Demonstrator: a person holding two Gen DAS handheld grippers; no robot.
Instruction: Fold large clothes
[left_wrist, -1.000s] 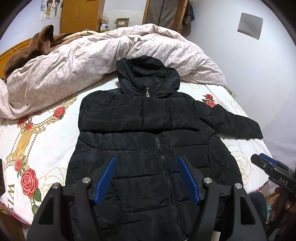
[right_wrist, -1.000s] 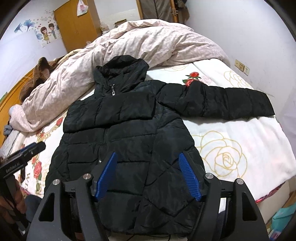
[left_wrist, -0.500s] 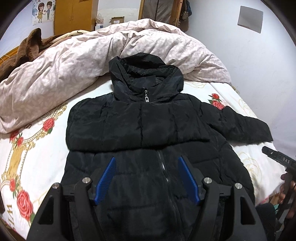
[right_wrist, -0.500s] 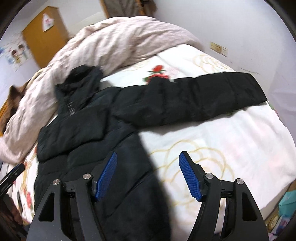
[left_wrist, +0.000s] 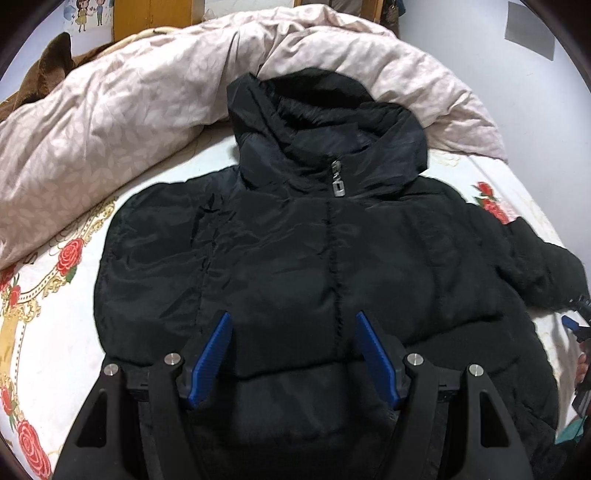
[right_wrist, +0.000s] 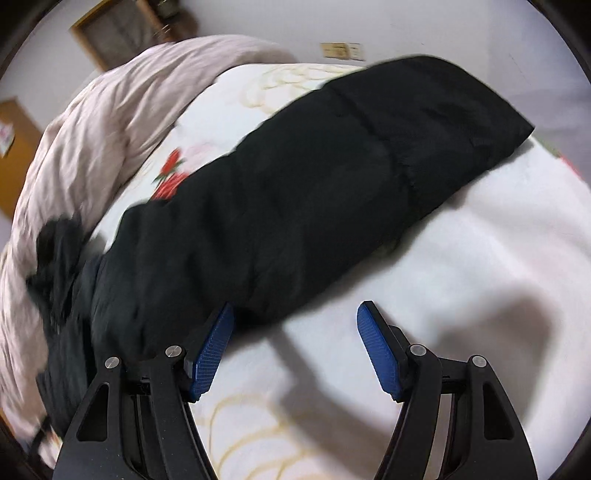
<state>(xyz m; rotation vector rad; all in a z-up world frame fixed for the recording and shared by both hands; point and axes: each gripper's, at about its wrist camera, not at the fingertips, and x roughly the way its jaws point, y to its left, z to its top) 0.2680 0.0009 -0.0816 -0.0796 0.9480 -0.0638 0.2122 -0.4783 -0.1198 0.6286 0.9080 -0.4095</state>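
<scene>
Black puffer jacket (left_wrist: 325, 273) lay zipped flat on the rose-print bed (left_wrist: 48, 314), right under the left hand-held gripper (left_wrist: 293, 354), jaws spread, empty. Right hand-held gripper (right_wrist: 295, 354) was spread too, its sleeve (right_wrist: 332, 184) just ahead.

The left black two-finger gripper (left_wrist: 293, 356) has a matte plastic frame with triangular cut-outs on both sides. Each finger carries a long blue pad (left_wrist: 210, 360) with a fine ribbed texture. Round silver screw heads (left_wrist: 173, 358) sit at the joints, two on each side. The right black two-finger gripper (right_wrist: 295, 350) has the same build: blue textured pads (right_wrist: 380, 356), silver screws (right_wrist: 417, 349) and a black frame.
</scene>
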